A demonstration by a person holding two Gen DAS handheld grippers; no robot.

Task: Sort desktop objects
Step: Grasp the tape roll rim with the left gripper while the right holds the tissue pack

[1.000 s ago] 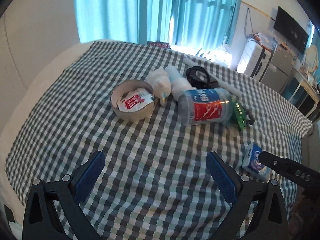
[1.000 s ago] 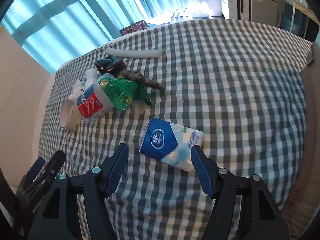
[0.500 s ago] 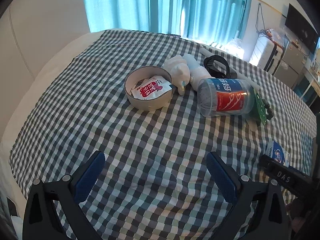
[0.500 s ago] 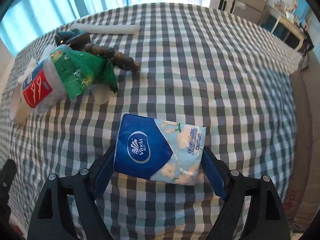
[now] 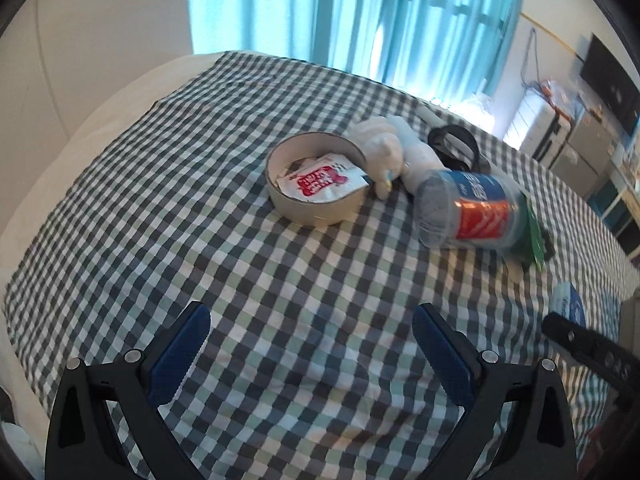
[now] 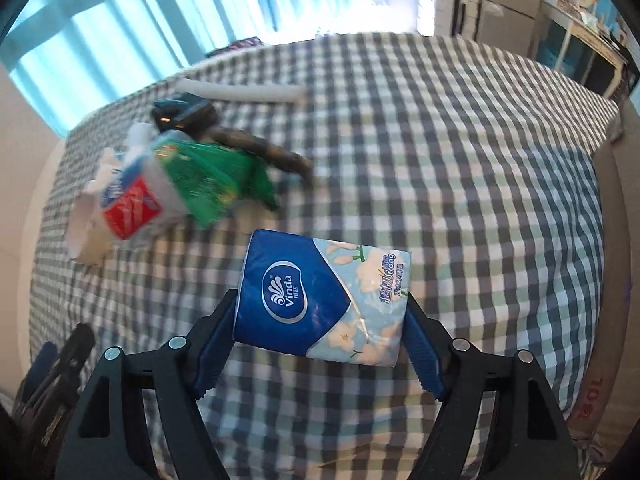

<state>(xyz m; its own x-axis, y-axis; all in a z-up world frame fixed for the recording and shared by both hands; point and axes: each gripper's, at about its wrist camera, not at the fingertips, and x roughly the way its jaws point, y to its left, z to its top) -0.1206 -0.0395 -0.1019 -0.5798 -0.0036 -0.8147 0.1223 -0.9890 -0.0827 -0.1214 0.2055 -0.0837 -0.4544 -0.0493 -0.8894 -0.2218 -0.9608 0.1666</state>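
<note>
A blue and white tissue pack (image 6: 320,300) sits crosswise between the pads of my right gripper (image 6: 320,304). The jaws are closing and both blue pads touch its ends. The pack looks sharp against the blurred checked cloth. In the left wrist view only a corner of that pack (image 5: 568,304) shows, beside a black finger (image 5: 580,344) of the right gripper. My left gripper (image 5: 310,356) stands open over bare checked cloth, with nothing between its fingers.
A round beige ring (image 5: 312,212) holds red-and-white sachets (image 5: 320,178). Beside it lie a white plush toy (image 5: 380,148), a clear swab tub (image 5: 468,210), a green packet (image 6: 208,176), dark beads (image 6: 276,154), a black strap (image 5: 456,148) and a white tube (image 6: 244,90).
My right gripper closed in around the tissue pack, which lay ahead of the fingers and now sits between the pads. The left gripper drifted a little lower and stayed open.
</note>
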